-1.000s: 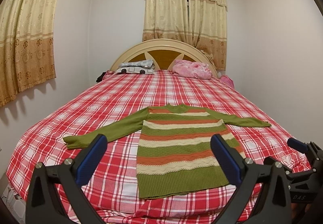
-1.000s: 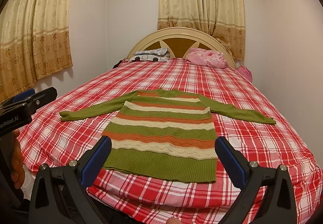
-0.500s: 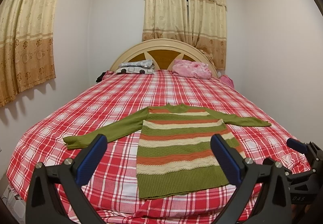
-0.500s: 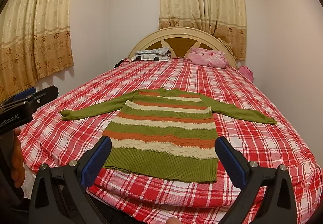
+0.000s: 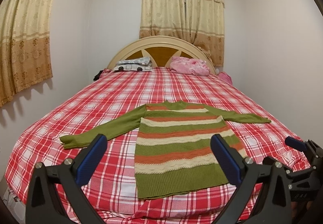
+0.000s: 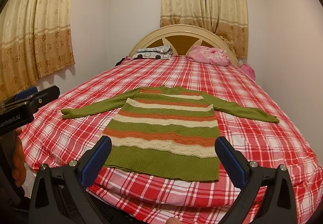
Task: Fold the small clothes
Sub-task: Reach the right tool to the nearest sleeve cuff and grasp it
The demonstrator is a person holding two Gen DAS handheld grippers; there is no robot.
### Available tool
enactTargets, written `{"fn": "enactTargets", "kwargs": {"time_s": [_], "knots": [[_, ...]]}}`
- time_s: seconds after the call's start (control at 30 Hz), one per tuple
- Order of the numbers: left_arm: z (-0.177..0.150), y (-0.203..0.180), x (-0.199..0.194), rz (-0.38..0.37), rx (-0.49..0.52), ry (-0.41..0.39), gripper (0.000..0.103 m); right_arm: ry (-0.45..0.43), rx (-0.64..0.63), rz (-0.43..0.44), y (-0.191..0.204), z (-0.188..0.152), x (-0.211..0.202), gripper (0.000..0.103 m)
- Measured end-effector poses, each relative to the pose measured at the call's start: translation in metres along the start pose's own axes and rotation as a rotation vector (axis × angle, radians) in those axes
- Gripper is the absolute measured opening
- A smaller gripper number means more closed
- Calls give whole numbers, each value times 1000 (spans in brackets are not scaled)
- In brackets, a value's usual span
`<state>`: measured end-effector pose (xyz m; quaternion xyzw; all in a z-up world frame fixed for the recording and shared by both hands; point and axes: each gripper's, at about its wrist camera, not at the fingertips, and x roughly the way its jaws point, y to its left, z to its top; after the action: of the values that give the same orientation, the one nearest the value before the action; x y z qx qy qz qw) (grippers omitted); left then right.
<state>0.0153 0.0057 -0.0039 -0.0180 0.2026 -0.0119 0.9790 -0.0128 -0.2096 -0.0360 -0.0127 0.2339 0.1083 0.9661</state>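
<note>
A small striped sweater (image 5: 181, 143), green, orange and cream with green sleeves, lies flat on the red plaid bed (image 5: 121, 103), sleeves spread to both sides, hem toward me. It also shows in the right wrist view (image 6: 167, 129). My left gripper (image 5: 157, 153) is open and empty, held above the near edge of the bed, short of the hem. My right gripper (image 6: 163, 155) is open and empty, also in front of the hem. Each gripper shows at the edge of the other's view.
Pillows lie at the headboard: a grey-white one (image 5: 133, 64) and a pink one (image 5: 189, 65). Curtains hang at the left wall (image 5: 22, 42) and behind the headboard. White walls close in on both sides of the bed (image 6: 262, 133).
The right wrist view has shifted slightly; the sweater and the left gripper have not visibly moved.
</note>
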Motion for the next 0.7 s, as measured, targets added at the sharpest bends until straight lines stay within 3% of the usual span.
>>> {"fn": "enactTargets", "kwargs": {"time_s": [0.2, 0.37, 0.7], "knots": [[-6, 3, 45, -12, 4, 59, 103, 17, -2, 32, -17, -3, 29, 102], [-6, 1, 97, -8, 14, 133, 103, 95, 33, 12, -44, 0, 80, 102], [10, -15, 180, -16, 52, 161, 103, 169, 189, -55, -143, 14, 164, 102]]}}
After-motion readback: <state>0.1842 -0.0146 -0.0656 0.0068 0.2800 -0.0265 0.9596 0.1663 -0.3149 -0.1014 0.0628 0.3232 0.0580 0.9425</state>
